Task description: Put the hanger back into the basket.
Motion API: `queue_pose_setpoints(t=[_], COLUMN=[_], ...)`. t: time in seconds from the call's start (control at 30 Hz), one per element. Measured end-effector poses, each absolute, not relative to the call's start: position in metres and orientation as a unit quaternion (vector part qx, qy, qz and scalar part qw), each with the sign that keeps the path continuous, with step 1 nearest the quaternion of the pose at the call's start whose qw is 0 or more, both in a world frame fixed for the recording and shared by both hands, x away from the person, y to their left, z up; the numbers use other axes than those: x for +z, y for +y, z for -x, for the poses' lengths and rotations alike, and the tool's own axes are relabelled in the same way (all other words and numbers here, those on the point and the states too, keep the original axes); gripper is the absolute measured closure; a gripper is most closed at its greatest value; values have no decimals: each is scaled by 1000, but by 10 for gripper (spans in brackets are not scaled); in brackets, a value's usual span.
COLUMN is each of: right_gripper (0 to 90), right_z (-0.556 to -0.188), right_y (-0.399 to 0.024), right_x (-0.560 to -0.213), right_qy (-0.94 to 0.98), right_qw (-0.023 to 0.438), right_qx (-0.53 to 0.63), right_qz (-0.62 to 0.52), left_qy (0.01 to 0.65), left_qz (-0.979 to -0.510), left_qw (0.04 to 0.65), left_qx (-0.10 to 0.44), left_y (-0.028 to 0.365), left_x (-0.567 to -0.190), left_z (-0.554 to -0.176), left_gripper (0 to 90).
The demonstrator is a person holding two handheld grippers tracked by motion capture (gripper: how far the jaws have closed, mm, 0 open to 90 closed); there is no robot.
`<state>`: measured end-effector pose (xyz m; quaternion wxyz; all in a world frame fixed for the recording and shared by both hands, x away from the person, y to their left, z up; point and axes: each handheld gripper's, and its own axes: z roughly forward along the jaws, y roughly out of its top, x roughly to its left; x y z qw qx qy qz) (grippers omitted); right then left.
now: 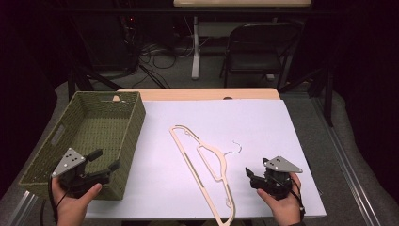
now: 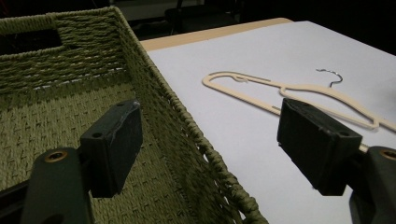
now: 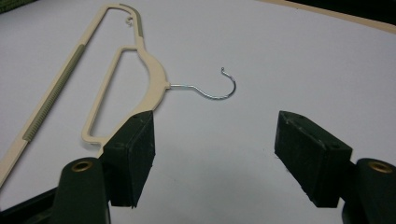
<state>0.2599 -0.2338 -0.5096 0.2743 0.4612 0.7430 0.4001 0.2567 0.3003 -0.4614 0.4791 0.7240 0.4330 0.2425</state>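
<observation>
Since the cream plastic hanger (image 1: 203, 165) lies flat on the white sheet (image 1: 263, 127) between the two hands, with nothing on it or under it, it looks light and stiff — thin bars that would slide easily on the smooth surface and could flex or snap if squeezed hard at mid-span. Its wire hook (image 3: 212, 88) points toward the right gripper (image 1: 258, 178), thin and slippery, a poor place to pinch; the broader neck where the hook enters the plastic, or the straight bar with its ribbed grey strip, seems the better hold. That gripper sits low near the table's front edge, cradled in the person's right hand and aimed leftward at the hanger, its jaws spread wide with nothing between them and the hanger's lower corner just ahead of the left pad. Over at the woven green basket (image 1: 56, 155), the left gripper (image 1: 104, 165) hovers at the near right corner — jaws likewise spread and empty, straddling the basket's rim as seen in the left gripper view, tilted toward the hanger.
</observation>
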Motion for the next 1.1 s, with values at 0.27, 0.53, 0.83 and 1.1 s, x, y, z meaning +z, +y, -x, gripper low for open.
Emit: queue_pose_setpoints(t=[0.27,0.53,0.83,1.1], right_gripper=[274,274,274,275], right_z=[-265,-275,-287,-299], right_y=[-232,-224,-216,-205], right_x=[-503,-497,-491,-487], right_qy=[761,800,838,865], right_qw=[252,217,182,160], right_qx=[363,312,261,224], right_qz=[-474,-464,-444,-419], left_qy=[431,430,434,438], left_qz=[-729,-731,-731,-730], left_qw=[475,473,469,467], left_qx=[239,239,239,239], left_y=[298,299,301,303], left_x=[-463,-460,-461,-461], left_z=[-259,-258,-256,-254], left_gripper=[229,230,231,234])
